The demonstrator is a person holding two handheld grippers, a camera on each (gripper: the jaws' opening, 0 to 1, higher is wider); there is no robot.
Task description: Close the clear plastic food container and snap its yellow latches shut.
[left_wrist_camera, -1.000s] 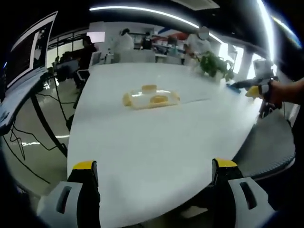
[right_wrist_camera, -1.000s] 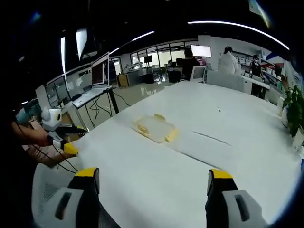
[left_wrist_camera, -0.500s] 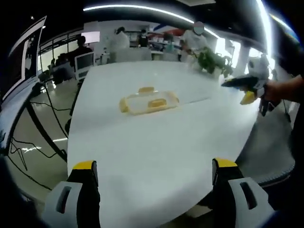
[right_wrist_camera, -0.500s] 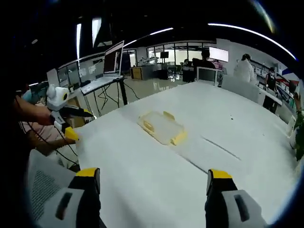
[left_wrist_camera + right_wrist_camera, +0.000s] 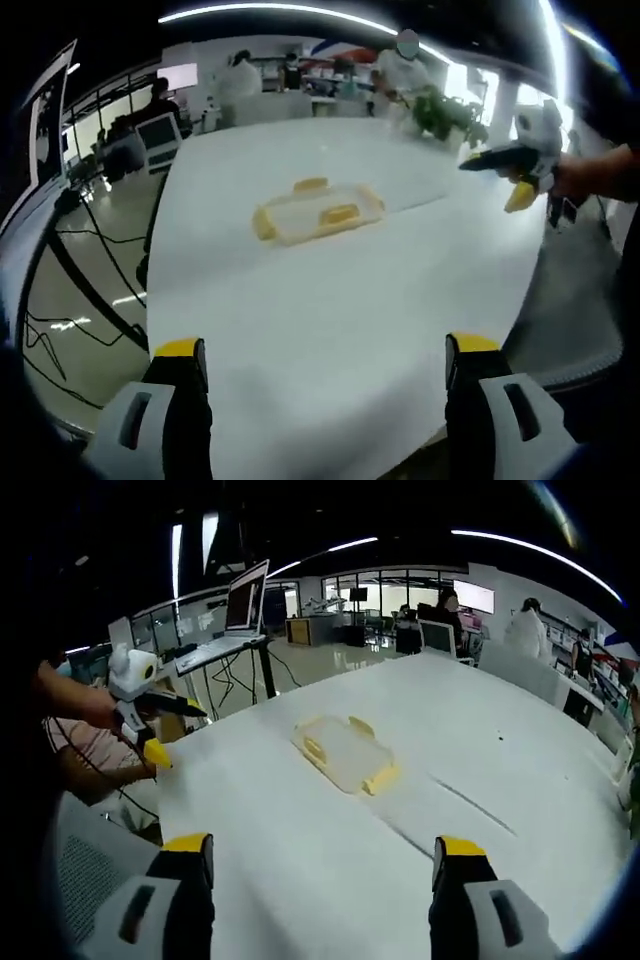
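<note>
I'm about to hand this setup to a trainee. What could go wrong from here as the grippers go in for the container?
The container lies loose on the smooth white table, so a one-sided push on a yellow latch may slide it rather than snap it. Both the left gripper and the right gripper are open and far off, so the approach could miss.

White tabletop (image 5: pixel 330 300); potted plant (image 5: pixel 440 118) at its far edge; open laptop (image 5: pixel 240 610) on a side desk (people standing beyond).

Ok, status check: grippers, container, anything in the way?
Left gripper and right gripper open, holding nothing, both short of the container. Container lies alone on white table. Path looks unobstructed.
</note>
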